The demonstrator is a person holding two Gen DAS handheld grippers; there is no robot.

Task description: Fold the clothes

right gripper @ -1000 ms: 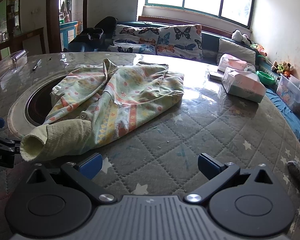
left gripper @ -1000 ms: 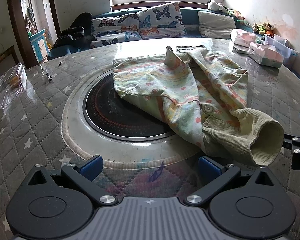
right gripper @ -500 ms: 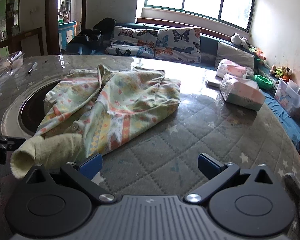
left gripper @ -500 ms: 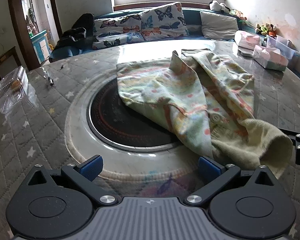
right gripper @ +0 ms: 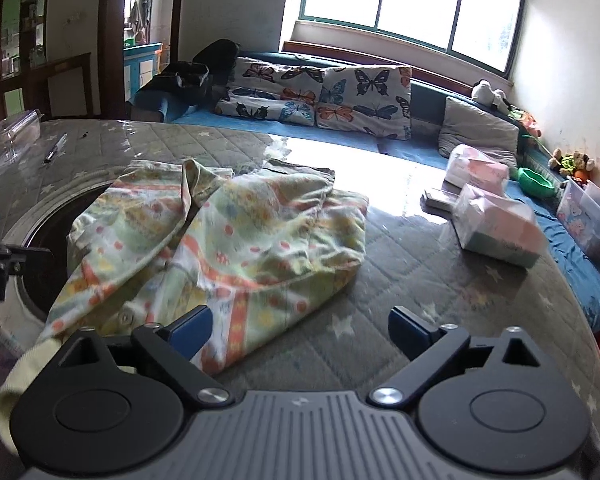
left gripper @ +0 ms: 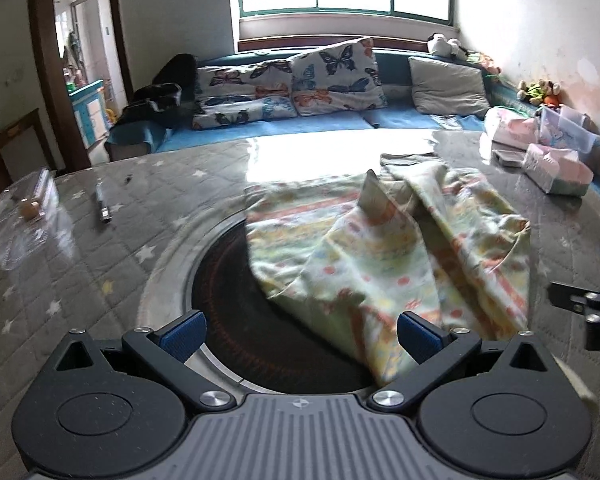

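Patterned pale-green garment (right gripper: 228, 236) with orange stripes and a ribbed cream cuff (right gripper: 16, 380) lies crumpled on the grey quilted star-print table (right gripper: 400, 280), partly over its round dark recessed centre (left gripper: 236, 320). Left gripper (left gripper: 300, 330) hangs above that centre, jaws wide and empty. Right gripper (right gripper: 300, 330) is beside it, jaws wide but closing, its left fingertip (right gripper: 190, 330) over the garment's near edge, nothing gripped.
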